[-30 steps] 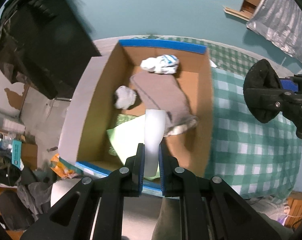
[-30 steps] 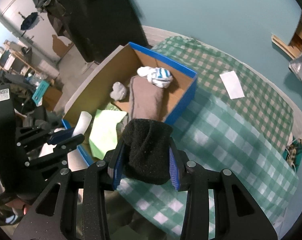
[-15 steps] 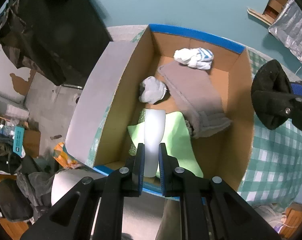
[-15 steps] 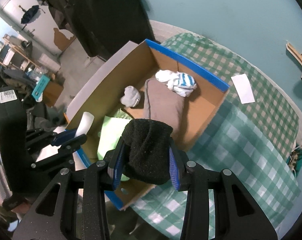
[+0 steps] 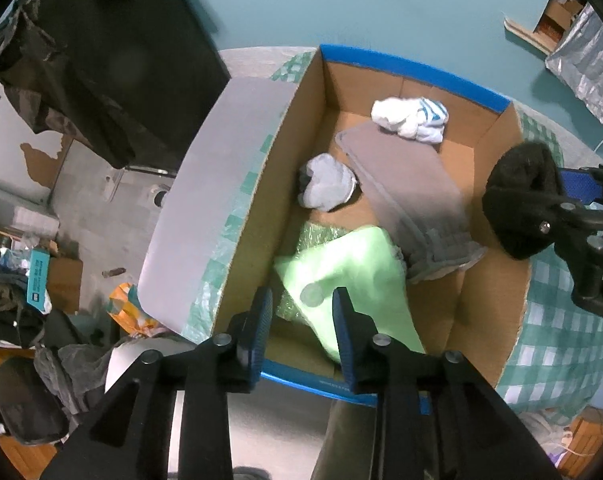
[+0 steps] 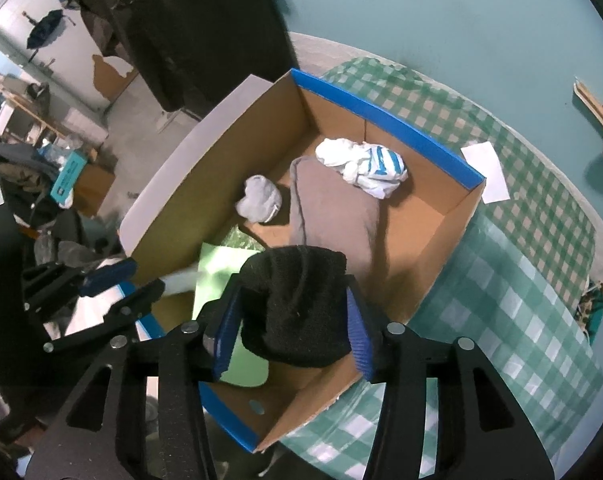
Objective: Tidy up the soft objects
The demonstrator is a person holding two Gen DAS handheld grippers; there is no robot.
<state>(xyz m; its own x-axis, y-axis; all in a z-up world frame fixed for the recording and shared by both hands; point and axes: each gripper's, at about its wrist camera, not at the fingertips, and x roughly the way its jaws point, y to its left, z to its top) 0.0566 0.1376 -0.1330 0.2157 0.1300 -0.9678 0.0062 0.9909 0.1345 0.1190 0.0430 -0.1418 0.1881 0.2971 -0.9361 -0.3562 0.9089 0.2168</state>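
Note:
An open cardboard box (image 5: 497, 304) with blue rims stands on a green checked cloth. Inside lie a grey folded towel (image 5: 405, 184), a white-and-blue sock bundle (image 5: 411, 120), a grey sock ball (image 5: 327, 186) and a light green cloth (image 5: 353, 276). My left gripper (image 5: 301, 320) is open above the box's near end, over the green cloth. A white roll (image 6: 179, 282) falls just past its fingers in the right wrist view. My right gripper (image 6: 291, 320) is shut on a black knitted hat (image 6: 297, 304), held above the box; it also shows in the left wrist view (image 5: 517, 208).
The box (image 6: 433, 280) has a grey flap (image 5: 217, 200) folded outward on its left. The checked cloth (image 6: 521, 280) carries a white paper slip (image 6: 487, 178). Clutter and a dark hanging garment (image 5: 101, 60) fill the floor to the left.
My left gripper has opened and let go of the white roll, which drops into the box. Both grippers have moved further over the box; the right still holds the hat.

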